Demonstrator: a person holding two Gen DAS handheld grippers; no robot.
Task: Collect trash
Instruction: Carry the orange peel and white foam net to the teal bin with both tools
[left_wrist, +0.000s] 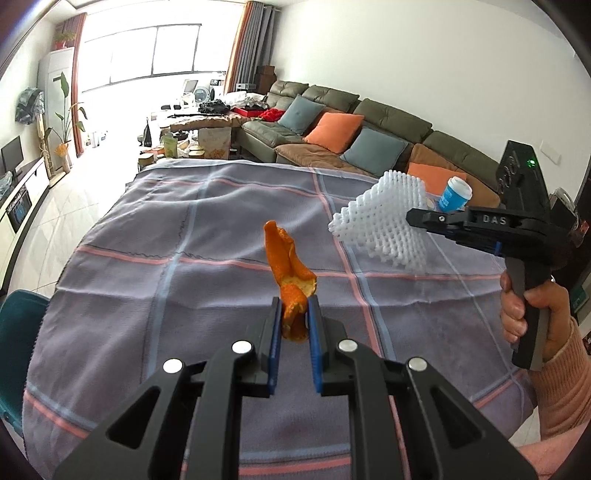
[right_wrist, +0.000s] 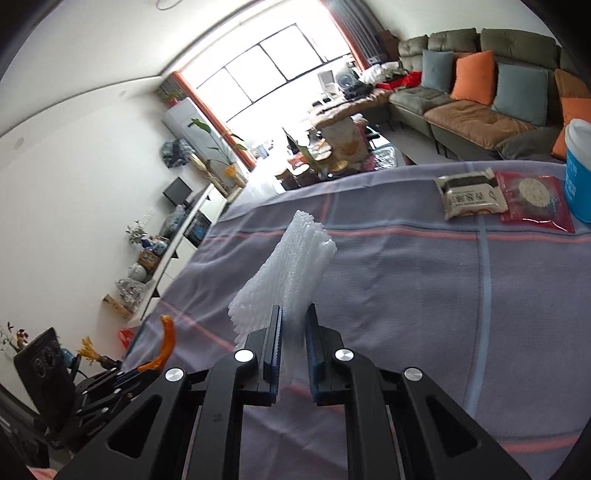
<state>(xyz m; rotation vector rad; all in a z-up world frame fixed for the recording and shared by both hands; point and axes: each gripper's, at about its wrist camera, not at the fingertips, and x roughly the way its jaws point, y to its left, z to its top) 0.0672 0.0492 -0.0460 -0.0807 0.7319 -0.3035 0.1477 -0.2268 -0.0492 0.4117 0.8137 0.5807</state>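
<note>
Left gripper (left_wrist: 294, 314) clamps orange peel (left_wrist: 290, 258) upright, right gripper (right_wrist: 293, 328) clamps foam net (right_wrist: 288, 266), both held above the cloth (left_wrist: 147, 295); no bin visible, probably off-frame.

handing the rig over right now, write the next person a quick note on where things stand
Left gripper: shut on the orange peel, lifted off the tablecloth.
Right gripper: shut on the white foam net, also lifted.
Done: both scraps picked up.
Left: no bin in view, so find one and drop both. Two snack packets and a blue cup sit at the far edge; check whether they are trash.
</note>
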